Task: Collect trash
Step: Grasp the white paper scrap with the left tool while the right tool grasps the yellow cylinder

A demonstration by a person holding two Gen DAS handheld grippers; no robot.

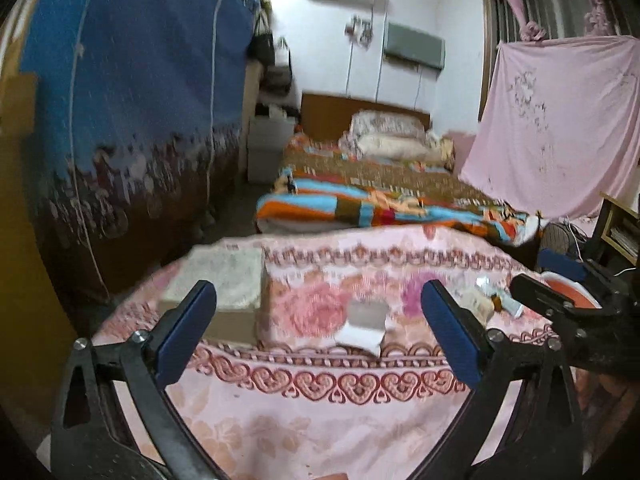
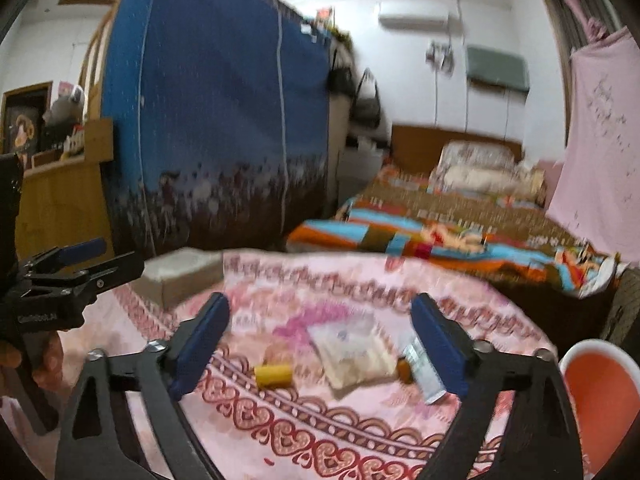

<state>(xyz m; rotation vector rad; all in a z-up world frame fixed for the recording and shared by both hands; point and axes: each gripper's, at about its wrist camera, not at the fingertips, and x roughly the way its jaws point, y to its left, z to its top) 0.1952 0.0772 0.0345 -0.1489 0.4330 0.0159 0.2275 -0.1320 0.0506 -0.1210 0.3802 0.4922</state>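
Both grippers hover over a table covered in a pink floral cloth (image 1: 320, 408). My left gripper (image 1: 318, 300) is open and empty above a small white and grey box (image 1: 366, 326). My right gripper (image 2: 320, 316) is open and empty above a flat white packet (image 2: 352, 350), a yellow cylinder (image 2: 274, 375), a small brown bottle (image 2: 405, 370) and a white tube (image 2: 424, 372). The packet, bottle and tube also show at the right in the left wrist view (image 1: 486, 298). An orange bin with a white rim (image 2: 604, 396) stands at the table's right edge.
A grey tissue box (image 1: 224, 288) sits on the table's far left. A bed with a colourful blanket (image 1: 380, 204) lies beyond the table. A blue-covered wardrobe (image 1: 140, 100) stands on the left, a pink sheet (image 1: 560, 128) hangs on the right.
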